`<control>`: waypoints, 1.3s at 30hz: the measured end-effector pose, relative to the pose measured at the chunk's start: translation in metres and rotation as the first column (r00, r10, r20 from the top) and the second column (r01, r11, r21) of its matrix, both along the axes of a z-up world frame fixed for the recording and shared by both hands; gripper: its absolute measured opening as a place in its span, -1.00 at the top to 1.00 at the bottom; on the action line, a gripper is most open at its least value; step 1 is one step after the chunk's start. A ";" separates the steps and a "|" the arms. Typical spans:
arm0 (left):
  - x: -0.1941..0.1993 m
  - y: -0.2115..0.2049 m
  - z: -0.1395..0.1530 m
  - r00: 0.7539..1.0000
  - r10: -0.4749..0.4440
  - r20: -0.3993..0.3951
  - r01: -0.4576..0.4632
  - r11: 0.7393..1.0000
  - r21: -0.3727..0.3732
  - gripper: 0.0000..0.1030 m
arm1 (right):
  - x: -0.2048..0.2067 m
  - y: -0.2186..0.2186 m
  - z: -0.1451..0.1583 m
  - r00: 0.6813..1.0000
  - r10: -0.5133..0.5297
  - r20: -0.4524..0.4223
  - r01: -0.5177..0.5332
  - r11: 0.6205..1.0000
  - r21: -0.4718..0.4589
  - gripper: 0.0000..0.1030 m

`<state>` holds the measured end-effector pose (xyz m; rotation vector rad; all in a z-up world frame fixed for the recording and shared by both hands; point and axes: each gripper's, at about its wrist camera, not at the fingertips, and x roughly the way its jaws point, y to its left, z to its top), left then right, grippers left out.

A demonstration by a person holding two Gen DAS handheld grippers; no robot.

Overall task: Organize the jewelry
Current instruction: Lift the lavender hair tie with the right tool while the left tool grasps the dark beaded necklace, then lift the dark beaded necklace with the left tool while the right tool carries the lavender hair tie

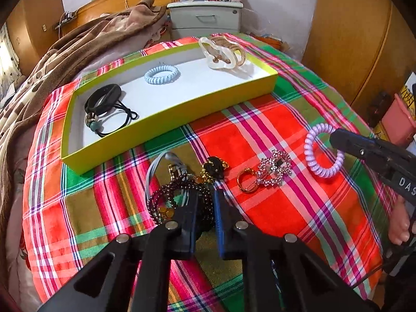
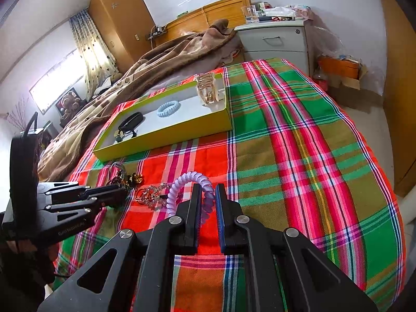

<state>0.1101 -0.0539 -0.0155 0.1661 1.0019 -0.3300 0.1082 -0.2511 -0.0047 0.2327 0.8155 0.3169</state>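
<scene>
Left tool (image 1: 205,200): jaws drawn close over the dark bead strand (image 1: 179,195) in the tangled heap near the front edge of the bed; the strand lies between the pads, yet whether they press on it cannot be told. Right tool (image 2: 208,200): clenched on the lilac coil band (image 2: 187,189), gripping its near arc, the rest of the loop lying on the plaid cloth (image 2: 299,143) toward the bed's right edge

Handling note, step in hand (judged): each tool takes one piece for the yellow tray (image 1: 169,118)
- Left: the beads are tangled with a grey cord loop (image 1: 153,166) and a black-and-gold piece (image 1: 214,169); lift slowly and straight up, watch for neighbours trailing, shake loose low over the cloth before travelling
- Right: the coil is springy; hold it across the wire, not at the tip, and clear the tray's near wall before letting go
- Set like beside like: lilac coil next to the blue one

Count, tray: 1 blue coil band (image 1: 161,74), centre; 1 pale shell-like clip with gold bangles (image 1: 223,52), far right corner, number of bangles unclear; 1 cluster of black cords and bands with a bead (image 1: 106,109), left end, separate pieces unclear

Count, loose on cloth: 1 lilac coil; 1 rhinestone brooch (image 1: 273,167); 1 gold ring (image 1: 247,180) touching it; 1 heap, at least 3 pieces

Tools: 2
</scene>
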 end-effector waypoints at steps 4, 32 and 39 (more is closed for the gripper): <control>-0.001 0.010 0.005 1.000 0.016 -0.002 -0.017 0.999 -0.051 0.78 | -0.001 0.002 0.002 1.000 0.003 0.005 -0.003 1.000 -0.005 0.79; -0.013 -0.001 -0.004 0.995 -0.098 -0.015 0.098 0.994 0.045 0.39 | -0.004 0.013 0.007 1.000 0.011 0.017 -0.011 1.000 -0.009 0.79; -0.014 -0.001 -0.002 0.995 -0.096 -0.011 0.096 0.995 0.029 0.64 | -0.004 0.012 0.008 1.000 0.007 0.020 -0.007 1.000 -0.013 0.79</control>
